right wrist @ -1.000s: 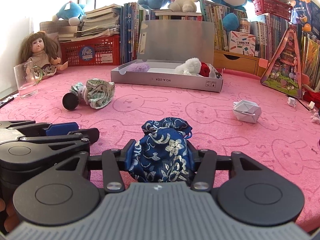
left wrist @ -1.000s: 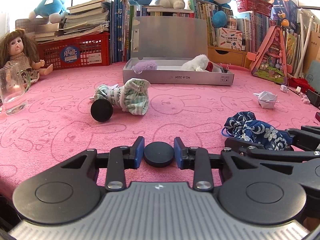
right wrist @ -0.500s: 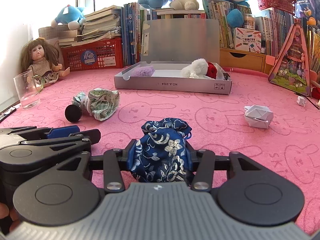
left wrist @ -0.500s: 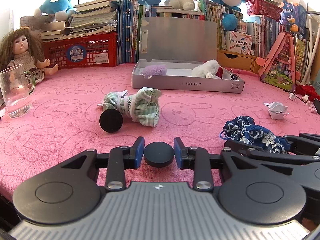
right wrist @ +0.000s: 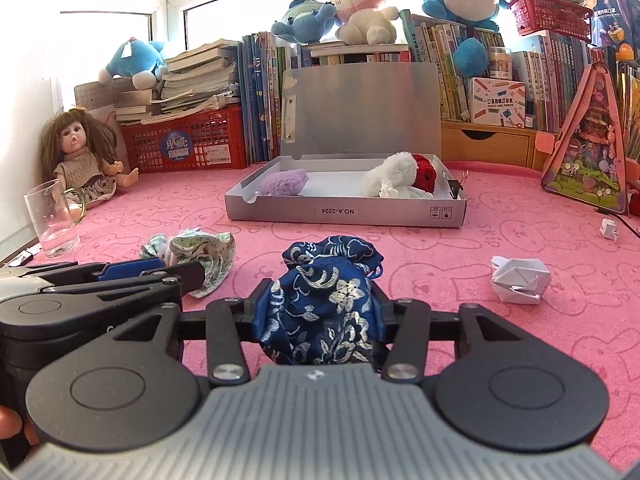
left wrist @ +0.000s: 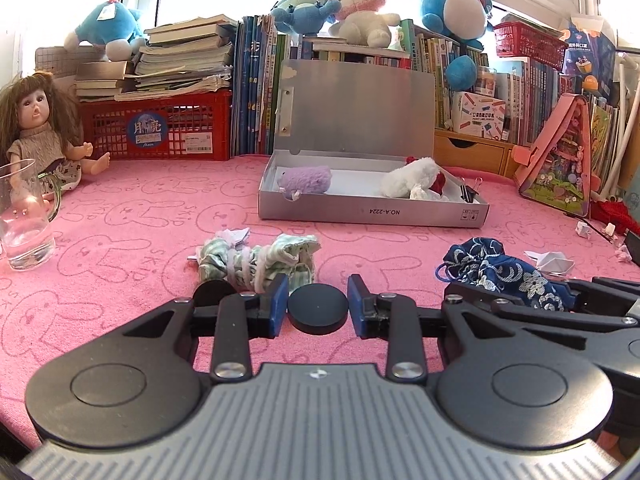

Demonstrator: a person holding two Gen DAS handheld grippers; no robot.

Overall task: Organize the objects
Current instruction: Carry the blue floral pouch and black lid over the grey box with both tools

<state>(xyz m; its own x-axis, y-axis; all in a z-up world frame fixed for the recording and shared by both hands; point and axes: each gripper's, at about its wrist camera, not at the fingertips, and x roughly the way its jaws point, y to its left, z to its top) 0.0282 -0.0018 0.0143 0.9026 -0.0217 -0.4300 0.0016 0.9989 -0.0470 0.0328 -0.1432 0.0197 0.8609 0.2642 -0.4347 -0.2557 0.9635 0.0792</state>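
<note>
My left gripper (left wrist: 318, 303) is shut on a flat black disc (left wrist: 318, 312), which sits between its blue pads (left wrist: 279, 305). My right gripper (right wrist: 318, 314) is shut on a dark blue pouch with a white flower pattern (right wrist: 320, 296); the pouch bulges above the fingers. Both are held above the pink rabbit-print cloth (left wrist: 120, 240). The right gripper with the pouch (left wrist: 500, 276) also shows at the right of the left wrist view. An open grey box (left wrist: 372, 211) stands ahead, holding a purple plush (left wrist: 306, 179) and a white plush (left wrist: 412, 176).
A green-checked cloth bundle (left wrist: 260, 264) and a second black disc (left wrist: 208, 294) lie just beyond the left fingers. A glass mug (left wrist: 24, 220) and a doll (left wrist: 36, 128) are at the left. Folded white paper (right wrist: 520, 280) lies right. Books, a red basket (left wrist: 160, 128) and plush toys line the back.
Both grippers have risen and moved toward the grey box, each keeping its object. The cloth bundle and the loose disc now sit lower in view, partly behind the left fingers.
</note>
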